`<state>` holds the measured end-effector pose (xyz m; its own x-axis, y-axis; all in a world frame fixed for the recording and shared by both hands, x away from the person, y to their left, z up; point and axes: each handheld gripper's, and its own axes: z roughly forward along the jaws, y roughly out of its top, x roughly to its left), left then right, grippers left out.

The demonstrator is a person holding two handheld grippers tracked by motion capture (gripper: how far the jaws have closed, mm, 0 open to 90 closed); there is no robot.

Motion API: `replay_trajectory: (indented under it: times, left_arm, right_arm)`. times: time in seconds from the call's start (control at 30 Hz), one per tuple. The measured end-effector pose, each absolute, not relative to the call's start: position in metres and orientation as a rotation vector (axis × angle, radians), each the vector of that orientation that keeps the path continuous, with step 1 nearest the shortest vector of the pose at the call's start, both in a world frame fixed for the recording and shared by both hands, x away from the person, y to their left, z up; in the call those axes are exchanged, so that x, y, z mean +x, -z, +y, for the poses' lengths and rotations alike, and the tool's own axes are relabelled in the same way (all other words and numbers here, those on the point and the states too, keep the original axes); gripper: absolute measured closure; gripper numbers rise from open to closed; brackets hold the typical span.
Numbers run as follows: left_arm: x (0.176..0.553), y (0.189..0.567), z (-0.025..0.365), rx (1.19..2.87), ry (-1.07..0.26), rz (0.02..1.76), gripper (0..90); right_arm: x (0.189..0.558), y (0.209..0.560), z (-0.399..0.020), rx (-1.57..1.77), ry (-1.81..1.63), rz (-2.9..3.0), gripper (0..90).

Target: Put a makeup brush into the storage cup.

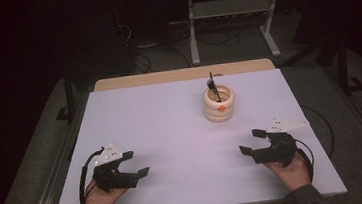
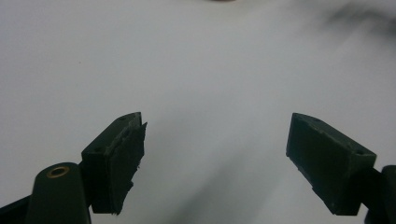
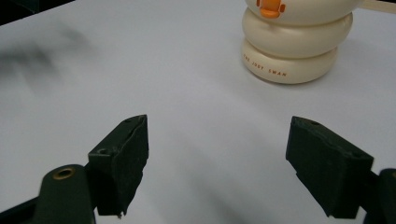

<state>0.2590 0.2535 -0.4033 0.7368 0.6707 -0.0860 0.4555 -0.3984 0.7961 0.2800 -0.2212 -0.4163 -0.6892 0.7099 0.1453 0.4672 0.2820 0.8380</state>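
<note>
Cup point(image 1: 219, 104) with pen point(image 1: 213, 88), upper centre of tabletop point(image 1: 160, 114), upright for reach; left claw point(image 1: 135, 163), right claw point(image 1: 252, 142) low, wide open, empty

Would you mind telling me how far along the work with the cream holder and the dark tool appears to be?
Done, by the look of it: the dark tool stands inside the cream holder at the far middle of the white table. In hand: nothing; the left gripper and right gripper both rest open and empty near the table's near edge. Left: nothing visible remains on the table to place.
</note>
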Motion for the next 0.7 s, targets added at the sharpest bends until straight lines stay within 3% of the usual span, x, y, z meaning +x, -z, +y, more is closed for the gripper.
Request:
replay_trajectory:
  times: [0.7]
  left_arm:
    - [0.2602,0.4103,0.2532,2.088,-0.315,0.837,18.8]
  right_arm:
    - [0.2765,0.4170,-0.2208,1.067,-1.393,2.291,20.3]
